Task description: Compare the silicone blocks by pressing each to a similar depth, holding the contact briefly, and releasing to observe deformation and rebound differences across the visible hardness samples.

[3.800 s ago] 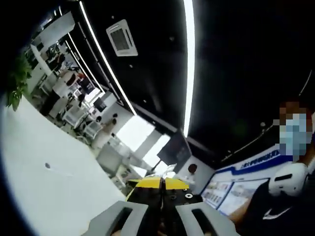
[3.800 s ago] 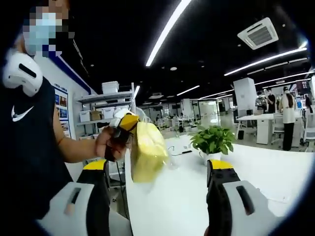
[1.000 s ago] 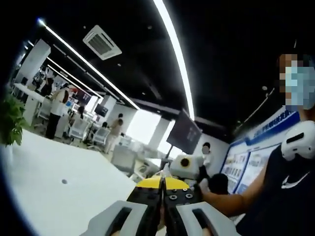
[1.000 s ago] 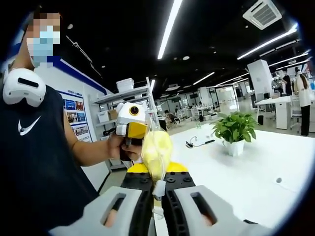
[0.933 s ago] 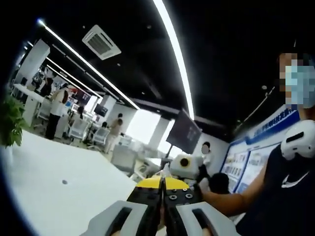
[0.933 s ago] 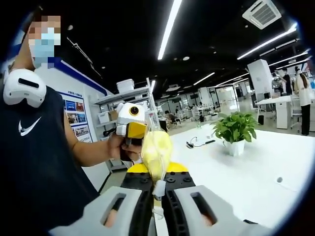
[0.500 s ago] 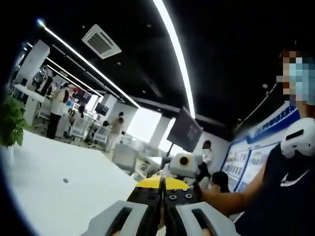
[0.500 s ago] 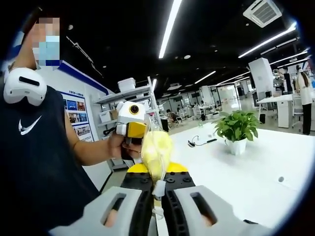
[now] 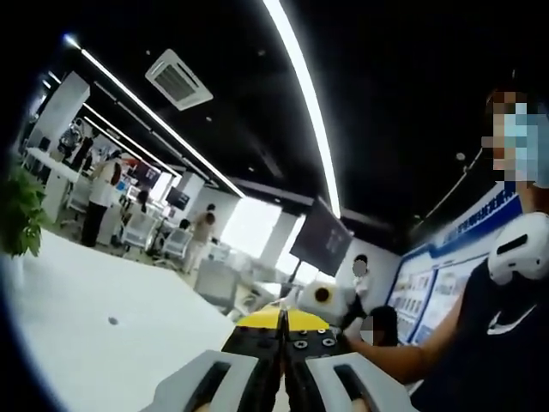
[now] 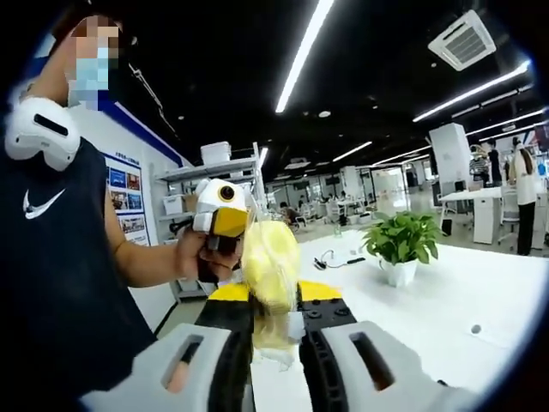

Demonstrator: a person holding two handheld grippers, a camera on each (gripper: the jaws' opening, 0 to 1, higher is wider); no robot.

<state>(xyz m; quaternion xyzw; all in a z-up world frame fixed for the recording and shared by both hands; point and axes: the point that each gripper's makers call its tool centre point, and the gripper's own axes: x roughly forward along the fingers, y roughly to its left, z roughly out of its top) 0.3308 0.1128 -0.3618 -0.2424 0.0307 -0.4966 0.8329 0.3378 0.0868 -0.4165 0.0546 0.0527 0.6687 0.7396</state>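
Right claw [image 10: 274, 330] pinching soft yellow crinkled bag [image 10: 269, 262]; left claw [image 9: 282, 330] pressed together

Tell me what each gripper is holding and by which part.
The right gripper pinches the yellow bag by its lower end; the left gripper grips its upper edge.

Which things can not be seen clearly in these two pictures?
- Yellow object, right gripper view: its lower end is hidden between the right gripper jaws, and it is too blurred to tell what it is.
- Left gripper, left gripper view: anything between its closed jaws is hidden.
- Wall posters, left gripper view: print too small.
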